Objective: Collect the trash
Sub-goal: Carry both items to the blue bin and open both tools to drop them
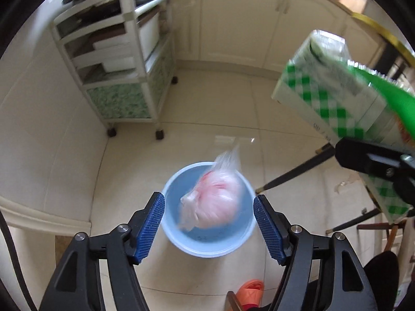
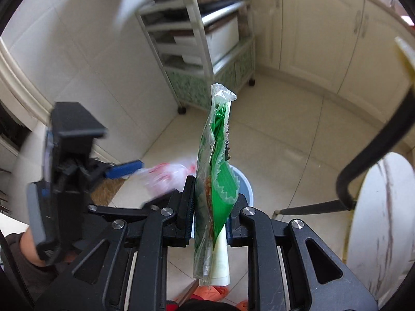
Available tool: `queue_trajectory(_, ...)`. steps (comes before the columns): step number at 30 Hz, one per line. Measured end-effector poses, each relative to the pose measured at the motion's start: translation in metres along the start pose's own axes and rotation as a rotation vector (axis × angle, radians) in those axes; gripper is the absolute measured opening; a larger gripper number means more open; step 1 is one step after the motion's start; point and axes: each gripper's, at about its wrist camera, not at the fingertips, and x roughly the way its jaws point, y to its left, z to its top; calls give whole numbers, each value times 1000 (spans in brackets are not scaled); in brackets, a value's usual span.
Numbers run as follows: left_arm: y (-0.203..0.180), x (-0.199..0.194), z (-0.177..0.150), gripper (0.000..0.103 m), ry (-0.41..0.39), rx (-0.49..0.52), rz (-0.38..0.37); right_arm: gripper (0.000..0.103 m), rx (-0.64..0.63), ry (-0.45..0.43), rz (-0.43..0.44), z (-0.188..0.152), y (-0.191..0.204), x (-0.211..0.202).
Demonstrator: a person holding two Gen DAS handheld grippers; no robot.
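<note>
Left hand-held gripper is seen with its jaws spread wide, blue ribbed pads apart, nothing between them. Directly past the pads, toward 12 o'clock, a light blue bin is seen on the tiled floor. A clear plastic bag with pink contents is caught blurred over the bin's opening; whether it is in the air or already resting inside cannot be told. In the right wrist view the same bag is seen at 9 o'clock of the held packet, just off the left hand-held gripper's blue pad.

Right hand-held gripper is clamped on a green snack wrapper, held edge-on and upright between the fingers, with a clear sleeve sticking up at 12 o'clock. A pale flat piece is pinched with it low down. From the left wrist view the held item is seen as a green-and-white checked packet at 2 o'clock, well above floor level, with the right hand-held gripper at 3 o'clock. The bin is partly hidden behind the wrapper.

A white wheeled shelf cart with green patterned panels is seen at 10 o'clock, cream cabinets at 12 o'clock. A white marbled desk edge and a black chair back are seen at 3 o'clock in the right wrist view. An orange slipper is seen at 6 o'clock.
</note>
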Motion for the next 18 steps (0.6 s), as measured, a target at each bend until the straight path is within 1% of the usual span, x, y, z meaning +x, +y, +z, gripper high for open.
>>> queue_trajectory(1,5,3,0,67,-1,-19,15,18,3,9,5,0,-1,8)
queue_trajectory(3,13,7,3,69,-7,-48,9,18,7,26,26,3,-2,22)
queue_trajectory(4,23,12,10,69,-7,-65,18,18,10,27,38,5,-2,27)
queue_trajectory(5,27,12,9,69,-9,-80,35,18,12,32,52,4,-2,31)
queue_trajectory(7,34,8,9,69,-21,-101,45,19,18,38,84,5,0,40)
queue_trajectory(9,41,-2,5,69,-43,-130,60,23,20,42,110,8,3,46)
queue_trajectory(10,44,-9,2,69,-55,-139,65,30,23,45,114,10,4,48)
queue_trajectory(11,45,-17,-1,71,-73,-151,73,43,31,49,118,11,5,48)
queue_trajectory(12,47,-28,-4,72,-83,-160,87,74,41,53,119,13,5,48)
queue_trajectory(13,47,-35,-5,73,-97,-161,105,89,47,38,118,14,7,44)
queue_trajectory(14,44,-48,-11,73,-113,-161,112,88,45,1,115,15,9,36)
queue_trajectory(16,38,-69,-18,74,-146,-158,119,86,39,-38,117,18,14,20)
queue_trajectory(18,28,-89,-20,74,-188,-156,120,87,29,-80,82,21,21,-4)
